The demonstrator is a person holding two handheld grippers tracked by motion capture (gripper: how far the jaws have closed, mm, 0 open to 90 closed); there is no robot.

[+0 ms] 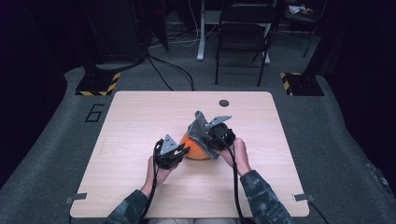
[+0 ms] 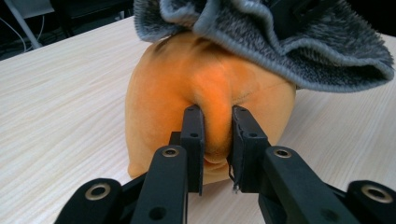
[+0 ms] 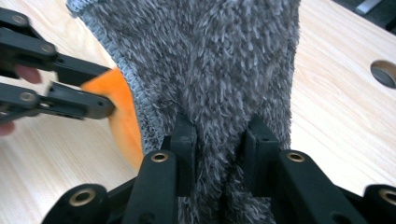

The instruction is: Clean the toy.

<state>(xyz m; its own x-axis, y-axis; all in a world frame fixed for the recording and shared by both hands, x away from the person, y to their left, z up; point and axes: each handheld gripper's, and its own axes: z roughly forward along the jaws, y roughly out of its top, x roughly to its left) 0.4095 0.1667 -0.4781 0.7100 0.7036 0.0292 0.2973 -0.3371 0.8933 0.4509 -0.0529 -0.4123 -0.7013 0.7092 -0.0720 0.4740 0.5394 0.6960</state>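
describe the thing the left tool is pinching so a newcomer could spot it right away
Start from the light wooden table and go to its middle, between the person's two hands. There sits a rounded orange plush toy, with the left tool pinching a fold of it. It is the one bright orange, smooth-piled thing, partly draped by the shaggy grey cloth that the right tool grips.

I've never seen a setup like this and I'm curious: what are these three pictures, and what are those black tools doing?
A person at a wooden table holds a hand-operated gripper in each hand. One camera looks down from above; one more rides on each gripper, looking along its black jaws. The left gripper pinches a fold of an orange plush. The right gripper is clamped on a grey fuzzy cloth that lies draped over the plush.
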